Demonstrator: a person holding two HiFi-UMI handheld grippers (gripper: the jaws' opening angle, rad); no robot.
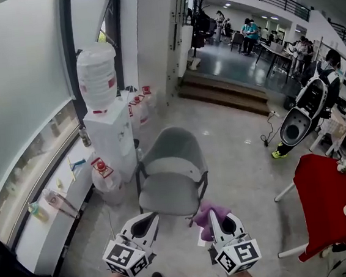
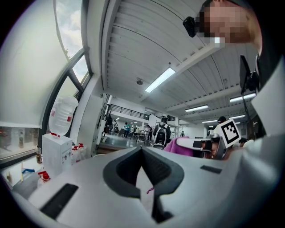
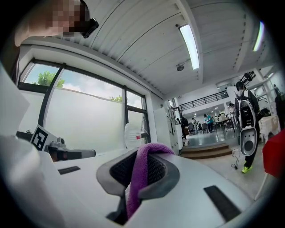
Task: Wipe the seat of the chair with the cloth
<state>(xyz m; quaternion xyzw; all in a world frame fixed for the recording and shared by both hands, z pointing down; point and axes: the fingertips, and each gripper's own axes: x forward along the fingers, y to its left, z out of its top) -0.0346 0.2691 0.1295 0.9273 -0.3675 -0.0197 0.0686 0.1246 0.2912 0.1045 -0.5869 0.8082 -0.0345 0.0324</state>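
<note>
A grey chair [image 1: 170, 177] with a grey seat [image 1: 167, 202] stands on the floor just ahead of me in the head view. Both grippers hover above the seat's near edge and touch nothing on it. My right gripper [image 1: 213, 215] is shut on a purple cloth [image 1: 205, 215], which bunches out past the jaws toward the seat. In the right gripper view the cloth [image 3: 141, 165] drapes over the closed jaws of that gripper [image 3: 144, 152]. My left gripper [image 1: 149, 219] is shut and holds nothing; its jaws [image 2: 142, 150] meet at the tips. The cloth [image 2: 179, 145] also shows at the right of the left gripper view.
A white water dispenser [image 1: 110, 138] with a large bottle [image 1: 97, 75] stands left of the chair, spare bottles [image 1: 101, 173] at its foot. A window sill [image 1: 48, 209] runs along the left. A red chair [image 1: 324, 205] is at the right, steps [image 1: 227, 93] and a black-and-white robot [image 1: 303, 115] beyond.
</note>
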